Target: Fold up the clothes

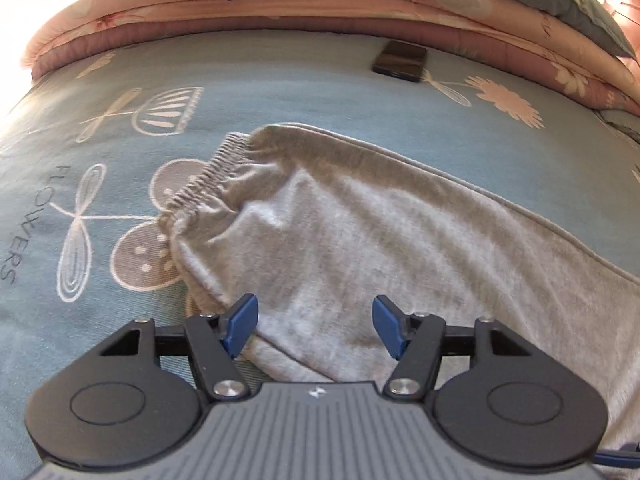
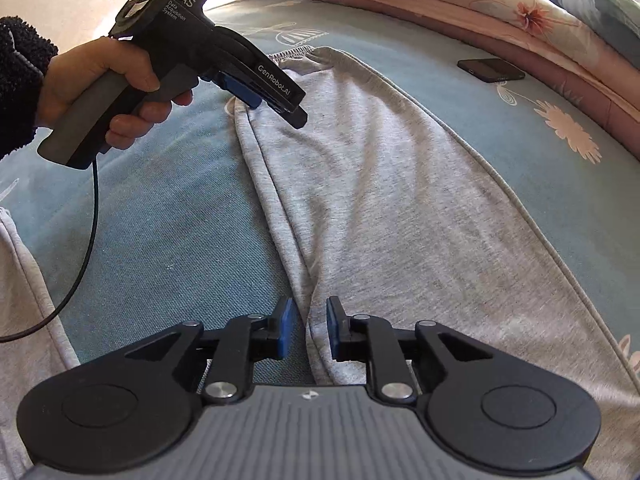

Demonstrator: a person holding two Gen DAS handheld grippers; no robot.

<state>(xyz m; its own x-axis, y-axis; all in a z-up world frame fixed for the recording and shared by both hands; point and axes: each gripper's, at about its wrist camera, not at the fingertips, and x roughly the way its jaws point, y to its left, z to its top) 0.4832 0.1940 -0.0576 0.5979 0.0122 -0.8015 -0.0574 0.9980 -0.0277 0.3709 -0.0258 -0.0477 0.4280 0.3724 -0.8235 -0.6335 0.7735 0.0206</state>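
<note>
**Grippers over grey pants**

Right gripper sat w/ jaws slightly apart, straddling inner seam of grey sweatpants, not pinching. Left gripper was parted above pant leg near cuff. Pants lay flat on blue bedsheet; phone beyond.

Both cameras ride on hand-held grippers and look steeply down along their fingers at a bed. The left wrist view sits close over the cuffed end of the grey trousers, facing the far pink quilt. The right wrist view sits nearer along the same leg, looking up its length, and catches the left gripper at upper left. Both share the trousers, the dark phone and the quilt.
</note>
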